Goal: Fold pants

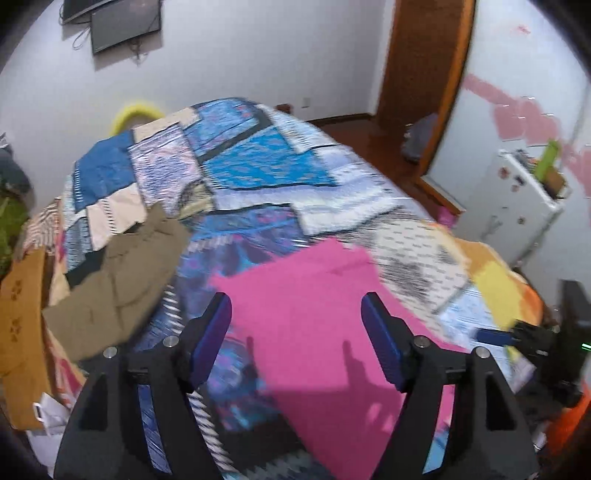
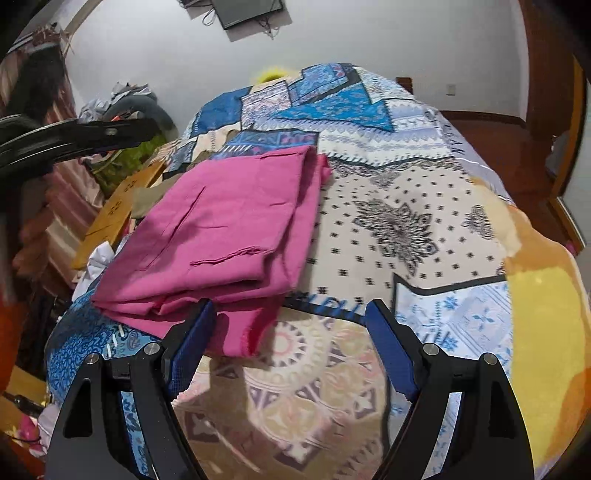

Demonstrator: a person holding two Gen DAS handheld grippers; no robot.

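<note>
Pink pants (image 2: 221,229) lie folded into a layered stack on the patchwork bedspread (image 2: 406,206). In the left wrist view the pink pants (image 1: 325,325) spread below and between the fingers. My left gripper (image 1: 295,306) is open and empty, hovering above the pants. My right gripper (image 2: 291,310) is open and empty, just at the near right corner of the stack, its left finger (image 2: 192,339) over the pants' near edge. The right gripper also shows at the right edge of the left wrist view (image 1: 506,336).
An olive-brown garment (image 1: 122,273) lies crumpled on the bed's left side, beside a mustard cloth (image 1: 22,325). A white fridge (image 1: 517,210) and a wooden door frame (image 1: 417,74) stand to the right. A screen (image 1: 122,22) hangs on the far wall.
</note>
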